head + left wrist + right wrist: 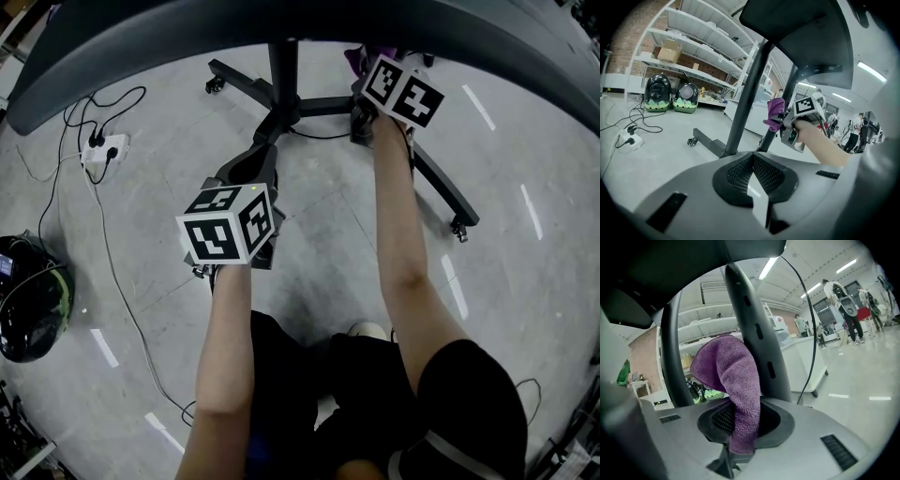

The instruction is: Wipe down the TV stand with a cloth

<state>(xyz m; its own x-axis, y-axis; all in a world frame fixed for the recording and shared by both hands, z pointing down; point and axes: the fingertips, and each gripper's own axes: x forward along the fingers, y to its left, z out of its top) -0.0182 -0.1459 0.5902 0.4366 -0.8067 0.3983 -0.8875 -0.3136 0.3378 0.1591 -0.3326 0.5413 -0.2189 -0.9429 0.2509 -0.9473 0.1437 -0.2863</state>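
Right claw [734, 459] clamped on purple microfibre cloth [733, 380]. Cloth bunched upward against dark upright post of black wheeled TV stand [754, 324], low under curved screen, above grey floor [328, 244]. Left claw [759, 206] closed, nothing between jaws, held near stand's base, well apart from cloth.

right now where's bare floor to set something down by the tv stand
Bare grey floor lies right of the black metal TV stand's right leg, and between the left gripper and white power strip. Crowded at the stand's hub, where the right gripper holds the purple cloth.
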